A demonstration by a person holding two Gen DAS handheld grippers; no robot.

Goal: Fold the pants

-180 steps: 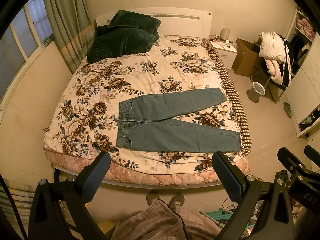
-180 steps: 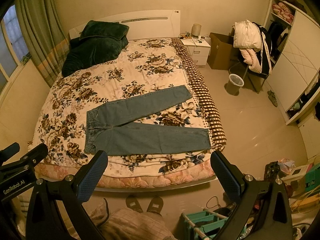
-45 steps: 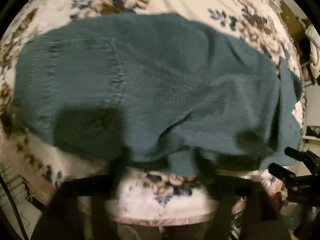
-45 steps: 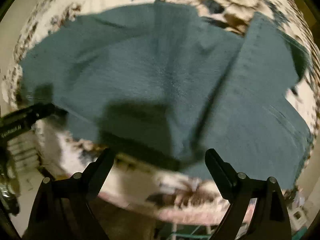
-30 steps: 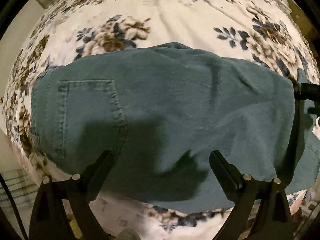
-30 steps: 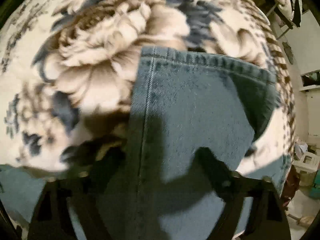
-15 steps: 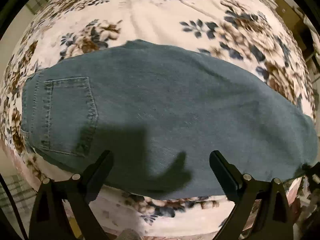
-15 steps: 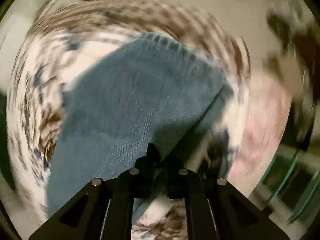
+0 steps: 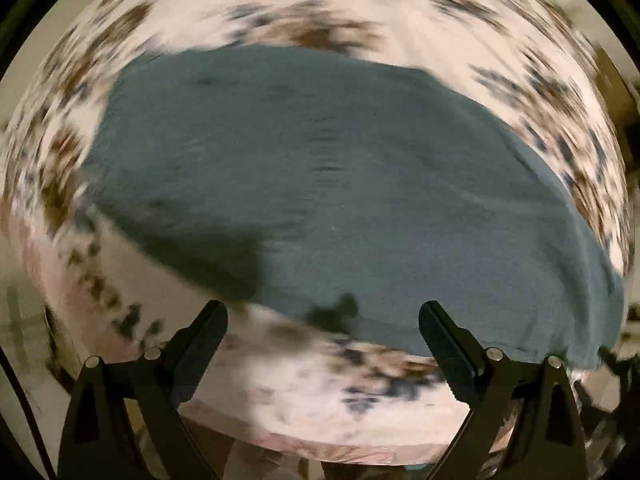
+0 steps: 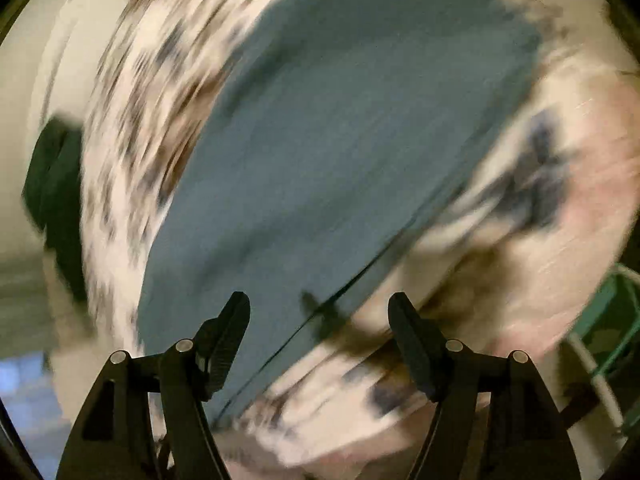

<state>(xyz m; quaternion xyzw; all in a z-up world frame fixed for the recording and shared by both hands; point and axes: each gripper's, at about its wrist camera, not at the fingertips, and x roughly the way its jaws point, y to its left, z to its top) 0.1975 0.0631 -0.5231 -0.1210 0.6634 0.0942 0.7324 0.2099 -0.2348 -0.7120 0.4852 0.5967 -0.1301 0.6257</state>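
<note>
The blue-green denim pants (image 9: pixel 340 184) lie flat on the floral bedspread (image 9: pixel 360 8), one leg folded over the other, filling the middle of the blurred left wrist view. My left gripper (image 9: pixel 323 332) is open and empty just above the pants' near edge. In the right wrist view the pants (image 10: pixel 320 152) run diagonally from lower left to upper right, also blurred. My right gripper (image 10: pixel 319 320) is open and empty over the pants' near long edge, holding nothing.
The bed's front edge (image 9: pixel 320 444) with its pink fringe lies just below the left gripper. A dark green pillow (image 10: pixel 52 184) shows at the left of the right wrist view. A teal rack (image 10: pixel 608 320) stands on the floor at the right.
My right gripper was shut on the pant-leg end half a second ago and is now open and swinging away. My left gripper stays open and has shifted over the pants.
</note>
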